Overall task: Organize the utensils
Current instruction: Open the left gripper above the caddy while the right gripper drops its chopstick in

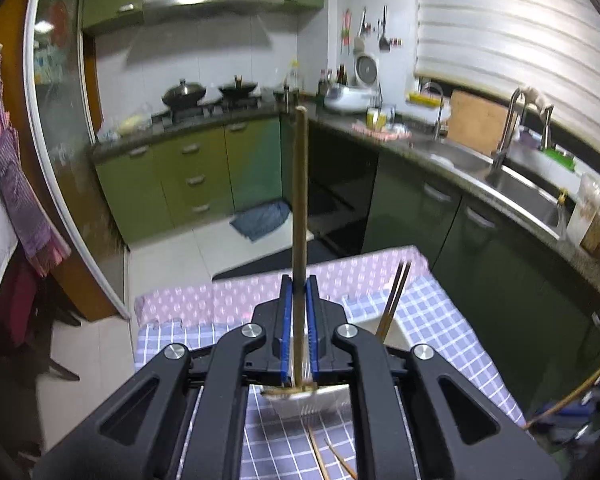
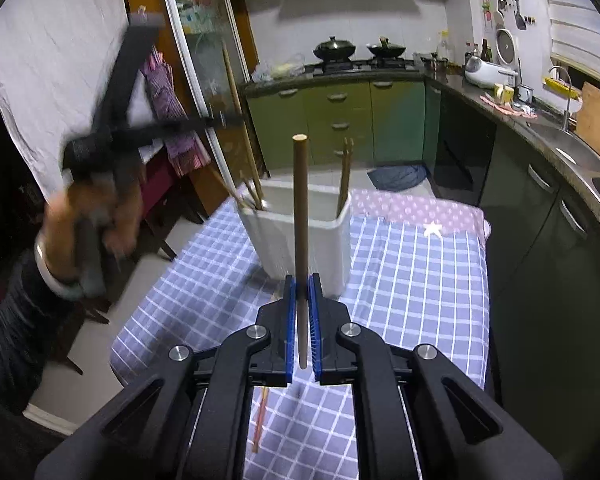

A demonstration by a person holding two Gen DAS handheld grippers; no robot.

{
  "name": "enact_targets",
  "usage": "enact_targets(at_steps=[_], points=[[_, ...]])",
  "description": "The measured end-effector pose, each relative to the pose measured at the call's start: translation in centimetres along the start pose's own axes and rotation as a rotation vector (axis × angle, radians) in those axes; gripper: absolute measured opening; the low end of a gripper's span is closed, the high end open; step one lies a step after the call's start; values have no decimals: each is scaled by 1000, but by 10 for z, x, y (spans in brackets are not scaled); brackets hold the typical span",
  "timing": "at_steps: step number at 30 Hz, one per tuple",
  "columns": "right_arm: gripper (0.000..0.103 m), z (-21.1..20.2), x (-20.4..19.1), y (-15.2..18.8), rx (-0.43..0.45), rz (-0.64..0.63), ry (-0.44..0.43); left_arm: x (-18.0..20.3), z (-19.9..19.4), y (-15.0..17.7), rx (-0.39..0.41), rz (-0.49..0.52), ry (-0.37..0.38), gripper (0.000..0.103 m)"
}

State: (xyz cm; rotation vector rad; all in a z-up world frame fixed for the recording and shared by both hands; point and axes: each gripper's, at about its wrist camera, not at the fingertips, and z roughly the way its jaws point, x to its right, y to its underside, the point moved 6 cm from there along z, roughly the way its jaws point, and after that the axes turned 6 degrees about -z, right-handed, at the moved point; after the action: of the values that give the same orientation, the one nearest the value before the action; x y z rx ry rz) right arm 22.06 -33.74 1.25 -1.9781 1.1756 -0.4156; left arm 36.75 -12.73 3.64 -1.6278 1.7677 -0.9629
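My left gripper (image 1: 299, 282) is shut on a long wooden-handled utensil (image 1: 300, 200) whose metal head (image 1: 300, 398) hangs below the jaws; the handle points up. My right gripper (image 2: 301, 280) is shut on a brown wooden stick (image 2: 300, 216), held upright just in front of the white holder (image 2: 320, 236). The holder stands on the checked tablecloth (image 2: 412, 280) with several chopsticks (image 2: 345, 172) leaning in it. In the left wrist view the holder (image 1: 396, 330) sits just right of the jaws with chopsticks (image 1: 396, 296) sticking out. The left gripper shows blurred in the right wrist view (image 2: 228, 118).
Loose chopsticks lie on the cloth near me (image 1: 320, 456) and under the right gripper (image 2: 260, 420). A pink cloth (image 1: 228, 300) covers the table's far end. Green cabinets (image 1: 188, 176), the stove and sink counter (image 1: 520, 184) ring the room. A blue rag (image 1: 262, 218) lies on the floor.
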Motion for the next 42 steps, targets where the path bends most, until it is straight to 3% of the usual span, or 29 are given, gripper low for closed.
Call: enact_targets(at_steps=[4, 5, 8, 14, 19, 24, 29, 30, 38, 42], points=[[7, -6, 2, -31, 50, 14, -24, -4, 5, 18, -18, 5, -12, 8], [7, -9, 3, -43, 76, 22, -21, -3, 1, 20, -11, 3, -12, 12], [7, -18, 9, -72, 135, 42, -16, -7, -16, 23, 29, 1, -15, 37], [7, -16, 20, -121, 236, 92, 0, -6, -53, 30, 67, 31, -9, 39], [7, 20, 33, -138, 206, 105, 73, -3, -71, 46, 58, 41, 12, 39], [7, 76, 38, -120, 97, 110, 89, -6, -76, 65, 15, 37, 31, 39], [12, 103, 38, -104, 39, 97, 96, -16, -75, 80, -45, 10, 36, 39], [18, 102, 35, -99, 37, 94, 94, -17, -75, 83, -52, 11, 31, 39], [19, 59, 14, -81, 82, 52, 55, -16, -63, 119, -152, 5, 24, 42], [26, 55, 7, -34, -6, 29, 50, -10, -40, 157, -286, 8, 34, 42]])
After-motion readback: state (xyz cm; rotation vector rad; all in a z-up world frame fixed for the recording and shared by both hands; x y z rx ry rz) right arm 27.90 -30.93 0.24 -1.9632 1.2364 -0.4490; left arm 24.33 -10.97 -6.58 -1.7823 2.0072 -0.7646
